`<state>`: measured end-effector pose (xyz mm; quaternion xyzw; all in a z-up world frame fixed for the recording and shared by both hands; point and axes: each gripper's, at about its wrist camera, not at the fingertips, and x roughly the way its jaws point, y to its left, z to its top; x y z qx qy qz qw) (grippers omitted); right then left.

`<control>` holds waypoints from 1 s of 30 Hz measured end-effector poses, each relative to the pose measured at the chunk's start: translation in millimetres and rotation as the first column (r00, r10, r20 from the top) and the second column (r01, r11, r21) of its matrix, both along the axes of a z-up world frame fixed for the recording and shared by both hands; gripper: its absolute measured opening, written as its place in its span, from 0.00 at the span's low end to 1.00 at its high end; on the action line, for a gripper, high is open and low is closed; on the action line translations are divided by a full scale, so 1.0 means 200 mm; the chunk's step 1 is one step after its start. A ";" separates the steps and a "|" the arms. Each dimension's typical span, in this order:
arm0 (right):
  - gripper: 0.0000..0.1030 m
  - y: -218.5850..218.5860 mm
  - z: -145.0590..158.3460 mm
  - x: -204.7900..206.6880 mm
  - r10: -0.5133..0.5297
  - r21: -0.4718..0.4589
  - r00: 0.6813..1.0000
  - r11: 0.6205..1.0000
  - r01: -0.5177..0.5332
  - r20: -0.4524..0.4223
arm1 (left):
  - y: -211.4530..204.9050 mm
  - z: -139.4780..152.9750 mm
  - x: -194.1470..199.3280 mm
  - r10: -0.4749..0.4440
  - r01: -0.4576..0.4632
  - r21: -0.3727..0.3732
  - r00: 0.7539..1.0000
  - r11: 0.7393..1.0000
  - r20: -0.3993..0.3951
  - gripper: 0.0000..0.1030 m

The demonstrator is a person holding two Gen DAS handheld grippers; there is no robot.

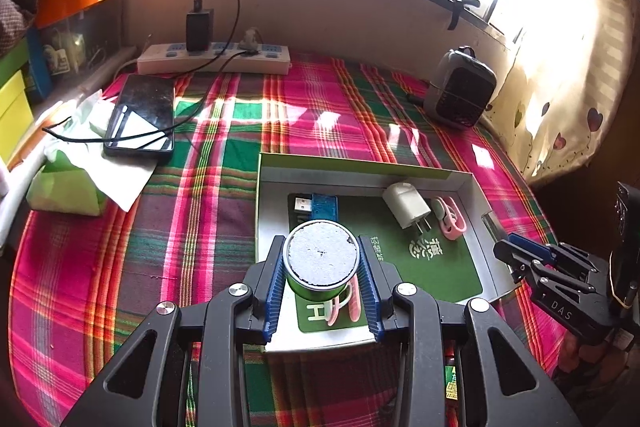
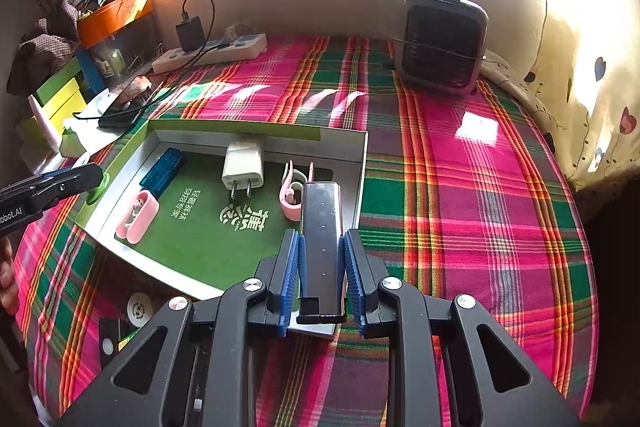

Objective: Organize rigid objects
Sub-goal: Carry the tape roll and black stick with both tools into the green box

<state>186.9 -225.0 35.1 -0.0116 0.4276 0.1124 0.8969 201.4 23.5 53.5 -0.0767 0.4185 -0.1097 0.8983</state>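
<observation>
Both hands carry something over the open box [image 2: 362, 163] that lies on the checked cloth.

The left tongs [image 1: 322, 269] are closed on a small green tin [image 1: 322, 263]. It stands upright between the blue pads [image 1: 276, 283], grey lid facing up to the camera, just above the near end of the box. A round tin has no real long axis in plan; its axis is vertical. Right below the tongs lies a pink case [image 1: 350, 301], so I think the tin should go down a bit to the side of it, straight and slow, w/o tilting, and the pads open only when the bottom rests flat.

The right tongs [image 2: 322, 269] grip a black remote [image 2: 322, 239], held at its near half. Its long axis runs straight ahead of the tongs, the far end pointing to the back wall of the box, approx. along the right wall. The far end hangs above the pink clip [image 2: 292, 193], which lies just ahead-left of the tongs. For a good placing I would keep the remote parallel to that right wall, lower it into the free strip near the wall, and not press on the clip.

Ahead-left of the right tongs, inside the box, are a white charger [image 2: 242, 165], prongs toward the tongs, and a blue USB stick [image 2: 162, 171]. Whether the remote fits beside the clip, I cannot tell.
</observation>
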 end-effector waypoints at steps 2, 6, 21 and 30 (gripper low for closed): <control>0.24 0.01 -0.01 0.00 0.010 0.006 1.000 1.000 -0.010 -0.004 | 0.01 0.00 0.02 0.006 -0.006 0.000 1.000 1.000 -0.001 0.32; 0.24 0.04 -0.03 0.00 0.030 0.001 0.999 1.000 -0.030 -0.015 | 0.02 -0.03 0.07 0.015 -0.015 0.001 1.000 1.000 -0.016 0.32; 0.24 0.09 -0.09 0.04 0.052 -0.019 0.998 0.998 -0.053 -0.045 | -0.06 -0.13 0.11 -0.001 0.004 0.073 0.999 0.997 -0.042 0.32; 0.24 0.09 -0.11 0.04 0.051 -0.022 0.997 0.998 -0.052 -0.050 | -0.08 -0.13 0.09 -0.002 0.007 0.111 0.999 0.994 -0.042 0.32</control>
